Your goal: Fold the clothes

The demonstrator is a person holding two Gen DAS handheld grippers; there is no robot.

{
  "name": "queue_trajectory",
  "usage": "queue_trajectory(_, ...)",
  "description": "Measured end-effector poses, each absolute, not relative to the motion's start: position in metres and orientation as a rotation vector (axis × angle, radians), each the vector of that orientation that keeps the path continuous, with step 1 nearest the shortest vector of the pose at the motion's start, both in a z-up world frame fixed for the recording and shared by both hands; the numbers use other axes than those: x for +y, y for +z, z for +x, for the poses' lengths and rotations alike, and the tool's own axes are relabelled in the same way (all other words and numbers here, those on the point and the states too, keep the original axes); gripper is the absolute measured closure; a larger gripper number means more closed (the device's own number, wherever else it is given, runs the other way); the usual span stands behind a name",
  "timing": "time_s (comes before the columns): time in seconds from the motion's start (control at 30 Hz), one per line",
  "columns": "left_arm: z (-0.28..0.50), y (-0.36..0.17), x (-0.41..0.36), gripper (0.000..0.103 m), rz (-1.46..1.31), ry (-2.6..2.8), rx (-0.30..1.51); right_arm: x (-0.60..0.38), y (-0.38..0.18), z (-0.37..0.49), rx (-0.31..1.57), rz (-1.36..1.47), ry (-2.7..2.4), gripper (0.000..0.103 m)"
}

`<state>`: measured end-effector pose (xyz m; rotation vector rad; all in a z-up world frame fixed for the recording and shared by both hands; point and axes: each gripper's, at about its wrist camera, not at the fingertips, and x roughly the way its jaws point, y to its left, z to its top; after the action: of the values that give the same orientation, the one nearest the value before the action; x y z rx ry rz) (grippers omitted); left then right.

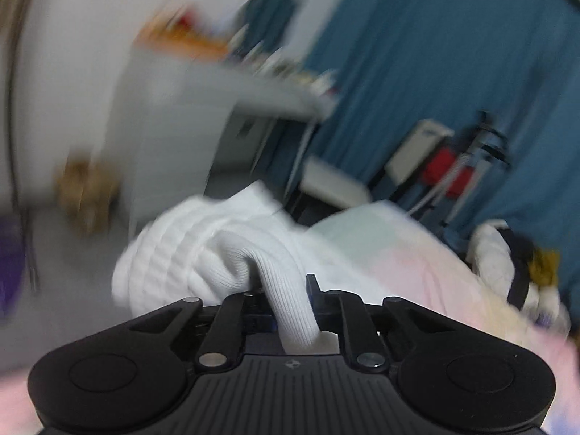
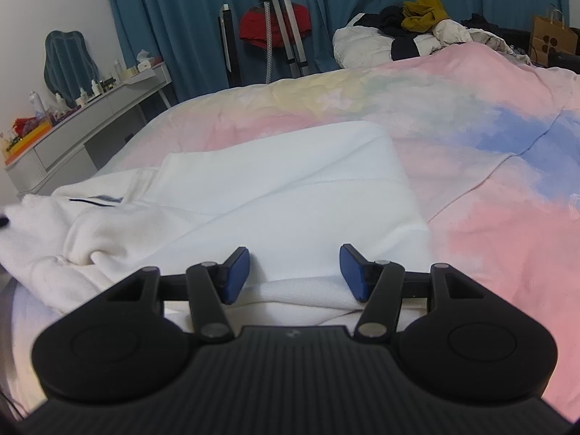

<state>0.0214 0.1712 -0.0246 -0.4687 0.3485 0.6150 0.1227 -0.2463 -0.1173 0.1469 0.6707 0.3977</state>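
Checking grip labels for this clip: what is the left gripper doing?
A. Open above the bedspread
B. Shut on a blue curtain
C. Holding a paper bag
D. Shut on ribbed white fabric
D: in the left wrist view the left gripper has its jaws closed on a ribbed fold of the white garment.

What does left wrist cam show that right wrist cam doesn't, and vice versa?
Left wrist only: the left gripper shut on a ribbed fold of the white garment, lifted and bunched; the picture is motion-blurred.

Right wrist only: the right gripper open, with nothing pinched between its blue pads, over the flat, partly folded body of the garment; also a brown paper bag and a blue patch on the bedspread.

Both: the white garment, the pastel bedspread, blue curtains, the grey desk, a tripod with a red item, and the clothes pile.
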Motion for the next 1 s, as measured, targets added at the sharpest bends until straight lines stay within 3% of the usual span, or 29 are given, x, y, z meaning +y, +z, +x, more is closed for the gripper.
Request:
queue_trajectory(0.3, 0.068, 0.046, -0.032, 0.093, -0.033, 0.363, 0.129, -0.314, -0.077, 0.116, 0.552, 0.386, 0.371, 0.045)
queue_trajectory(0.4, 0.087, 0.025, -0.106, 0.092, 0.062, 0.266, 0.135, -0.345, -0.074, 0.121, 0.538, 0.449, 0.291, 0.043)
queue_trajectory(0.53, 0.109, -0.046, -0.188, 0.091, 0.225, 0.160, 0.246, -0.393, -0.084, 0.131, 0.538, 0.629, 0.218, 0.043)
queue_trajectory(0.67, 0.124, -0.105, -0.231, 0.088, 0.384, 0.081, 0.374, -0.421, -0.098, 0.135, 0.537, 0.798, 0.227, 0.043)
queue_trajectory(0.77, 0.121, -0.111, -0.239, 0.085, 0.461, 0.076, 0.351, -0.424, -0.106, 0.142, 0.564, 0.877, 0.287, 0.043)
queue_trajectory(0.87, 0.121, -0.105, -0.235, 0.070, 0.494, 0.021, 0.382, -0.412, -0.111, 0.152, 0.611, 0.898, 0.385, 0.043)
queue_trajectory(0.93, 0.116, -0.103, -0.230, 0.044, 0.549, -0.004, 0.397, -0.401, -0.113, 0.158, 0.643, 0.899, 0.449, 0.042)
queue_trajectory(0.97, 0.112, -0.102, -0.227, 0.040, 0.574, -0.015, 0.405, -0.396, -0.114, 0.160, 0.659, 0.896, 0.473, 0.039)
queue_trajectory(1.0, 0.106, -0.103, -0.221, 0.038, 0.597, -0.022, 0.412, -0.392, -0.114, 0.160, 0.664, 0.888, 0.479, 0.028)
